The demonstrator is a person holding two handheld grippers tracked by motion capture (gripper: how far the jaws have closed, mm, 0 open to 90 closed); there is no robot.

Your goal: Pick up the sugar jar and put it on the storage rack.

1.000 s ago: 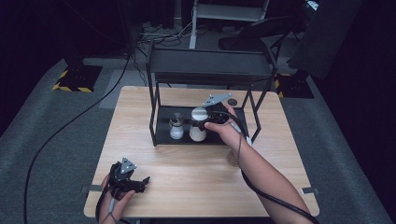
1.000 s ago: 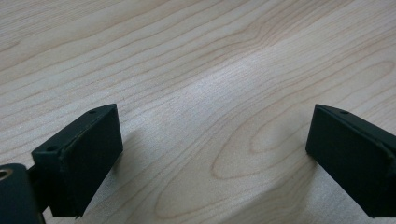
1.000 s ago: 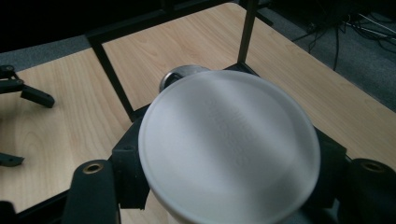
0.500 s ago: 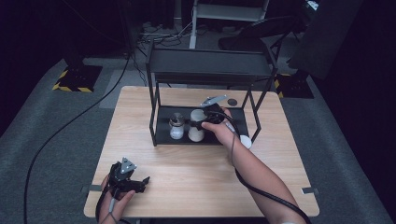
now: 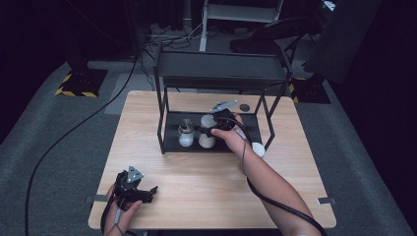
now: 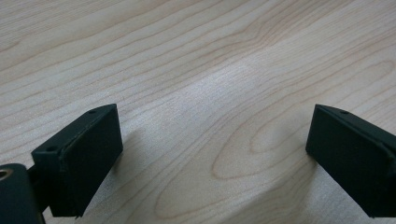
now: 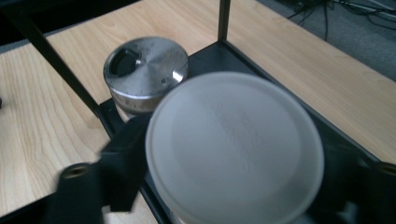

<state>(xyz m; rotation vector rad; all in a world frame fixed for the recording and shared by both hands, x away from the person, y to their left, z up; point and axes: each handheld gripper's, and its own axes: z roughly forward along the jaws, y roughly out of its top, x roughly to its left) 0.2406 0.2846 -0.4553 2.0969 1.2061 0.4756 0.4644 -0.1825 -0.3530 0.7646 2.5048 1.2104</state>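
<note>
The black wire rack's lower tray [image 5: 246, 120] holds a steel-lidded glass shaker [image 5: 186, 133] and a white-lidded jar [image 5: 207, 132]. The right gripper [image 5: 212, 129] has just been opening, jaws flanking the jar; contact cannot be told. The left gripper [image 5: 147, 192] rests released near the table's front left corner.

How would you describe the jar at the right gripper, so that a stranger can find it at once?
On the wooden table stands a black wire rack; two jars sit side by side on its bottom tray. The one meant is the white-lidded jar at the right gripper, whose jaws have just been opening around it. Its neighbour, the metal-lidded jar, has a shiny cap with a pour hole.
</note>
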